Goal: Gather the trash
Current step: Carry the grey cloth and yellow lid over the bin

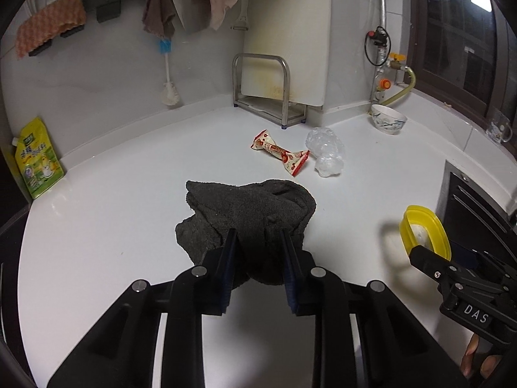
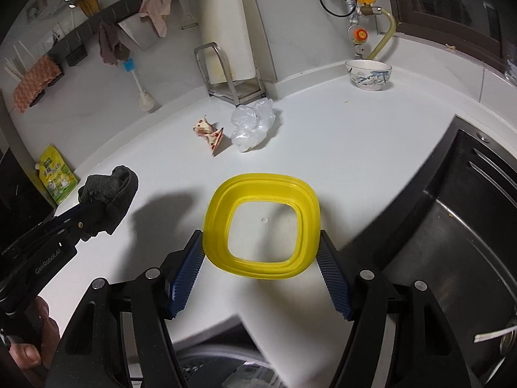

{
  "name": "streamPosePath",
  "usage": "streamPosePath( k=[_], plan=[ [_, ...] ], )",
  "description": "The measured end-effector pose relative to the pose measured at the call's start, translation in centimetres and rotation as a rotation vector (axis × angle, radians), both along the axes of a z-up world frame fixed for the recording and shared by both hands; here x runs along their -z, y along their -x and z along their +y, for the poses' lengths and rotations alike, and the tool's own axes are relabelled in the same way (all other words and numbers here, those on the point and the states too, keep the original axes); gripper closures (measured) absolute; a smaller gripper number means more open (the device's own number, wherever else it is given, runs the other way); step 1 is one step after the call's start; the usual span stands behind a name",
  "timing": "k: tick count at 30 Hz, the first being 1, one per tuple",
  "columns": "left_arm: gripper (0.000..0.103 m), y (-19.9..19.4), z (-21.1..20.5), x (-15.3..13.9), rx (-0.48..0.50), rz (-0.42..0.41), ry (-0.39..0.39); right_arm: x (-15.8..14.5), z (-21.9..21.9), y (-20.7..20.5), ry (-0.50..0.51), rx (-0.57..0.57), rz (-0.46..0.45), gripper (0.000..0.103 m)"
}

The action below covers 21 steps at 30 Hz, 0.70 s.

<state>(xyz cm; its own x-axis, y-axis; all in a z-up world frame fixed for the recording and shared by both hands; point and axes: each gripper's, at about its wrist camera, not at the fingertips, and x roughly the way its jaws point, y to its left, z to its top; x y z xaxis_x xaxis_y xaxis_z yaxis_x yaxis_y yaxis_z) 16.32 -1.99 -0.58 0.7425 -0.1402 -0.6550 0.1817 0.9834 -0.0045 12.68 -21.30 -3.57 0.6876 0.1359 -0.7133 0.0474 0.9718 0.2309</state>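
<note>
Left gripper (image 1: 258, 236) fingers pinch dark grey fuzzy cloth (image 1: 248, 213); right gripper (image 2: 261, 242) spread wide, fingers clamping square yellow plastic container (image 2: 261, 226) sides above white counter (image 2: 323, 148)

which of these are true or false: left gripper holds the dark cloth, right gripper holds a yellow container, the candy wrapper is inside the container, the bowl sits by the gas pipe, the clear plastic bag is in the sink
1. The left gripper is shut on the dark cloth. True.
2. The right gripper holds the yellow container between its fingers. True.
3. The candy wrapper is inside the container. False: it lies on the white counter, beyond the cloth.
4. The bowl sits on the counter by the gas pipe. True.
5. The clear plastic bag is in the sink. False: it lies on the counter beside the wrapper, while the sink is off to the right.
</note>
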Motion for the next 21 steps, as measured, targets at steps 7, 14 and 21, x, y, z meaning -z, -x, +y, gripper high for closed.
streamPosePath(
  k=[7,14,21],
  plan=[
    [0.077,6.6,1.2,-0.4,0.031,-0.008,0.014,-1.2,0.6,7.0,-0.019,0.006,-0.034,0.036],
    [0.078,12.6,1.4,0.1,0.077,0.016,0.05,-1.4,0.8,14.1,-0.009,0.027,-0.056,0.036],
    [0.078,17.4,0.0,2.0,0.151,0.055,0.044,0.3,0.8,19.5,-0.01,0.032,-0.031,0.036]
  ],
)
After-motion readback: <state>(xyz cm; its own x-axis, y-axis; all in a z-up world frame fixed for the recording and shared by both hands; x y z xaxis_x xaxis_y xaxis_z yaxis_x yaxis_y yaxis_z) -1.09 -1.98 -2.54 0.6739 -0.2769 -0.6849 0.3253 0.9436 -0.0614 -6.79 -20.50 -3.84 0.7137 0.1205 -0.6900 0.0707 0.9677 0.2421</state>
